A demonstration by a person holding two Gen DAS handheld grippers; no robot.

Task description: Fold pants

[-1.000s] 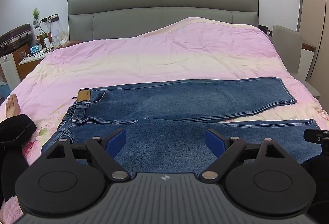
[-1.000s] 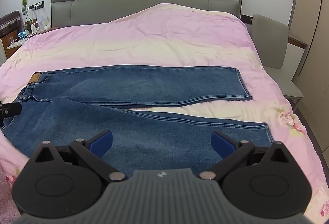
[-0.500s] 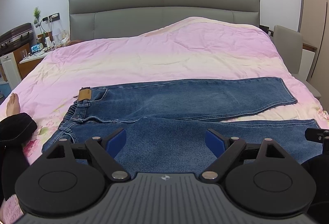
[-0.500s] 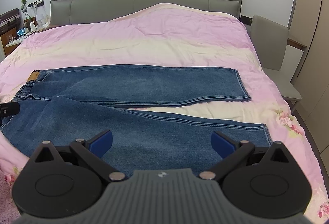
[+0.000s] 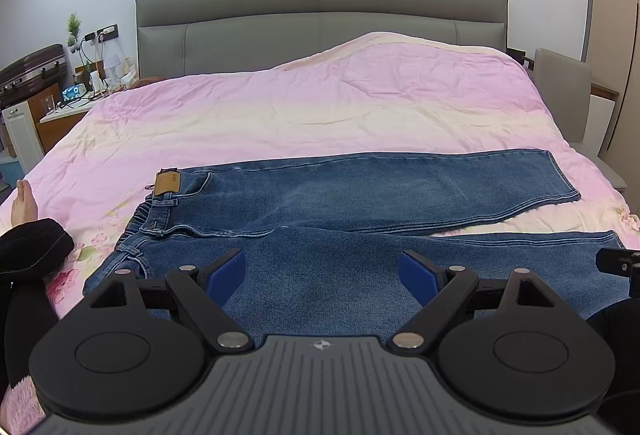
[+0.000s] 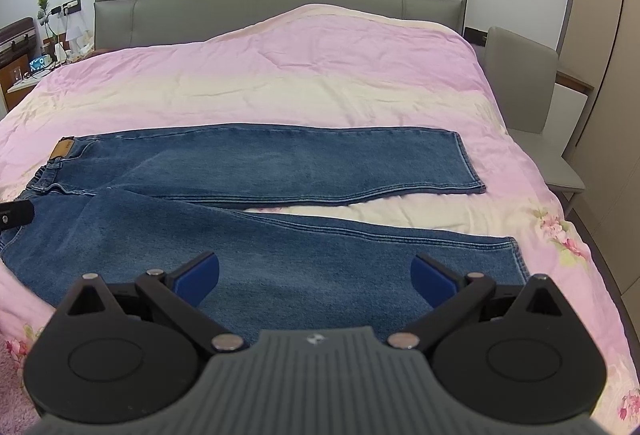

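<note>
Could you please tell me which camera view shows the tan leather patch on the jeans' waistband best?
The left wrist view: the tan leather patch on the blue denim jeans is nearer and larger there, its rectangular outline clear. In the right wrist view the patch is smaller, skewed toward the left edge.

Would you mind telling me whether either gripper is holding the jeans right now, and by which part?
Nothing is held: the left gripper and right gripper are both open above the jeans.

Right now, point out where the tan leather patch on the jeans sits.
The leather patch sits at the waistband on the far left end of the jeans, on the far leg's side, lying on the pink duvet; it shows upper left in both views.
</note>
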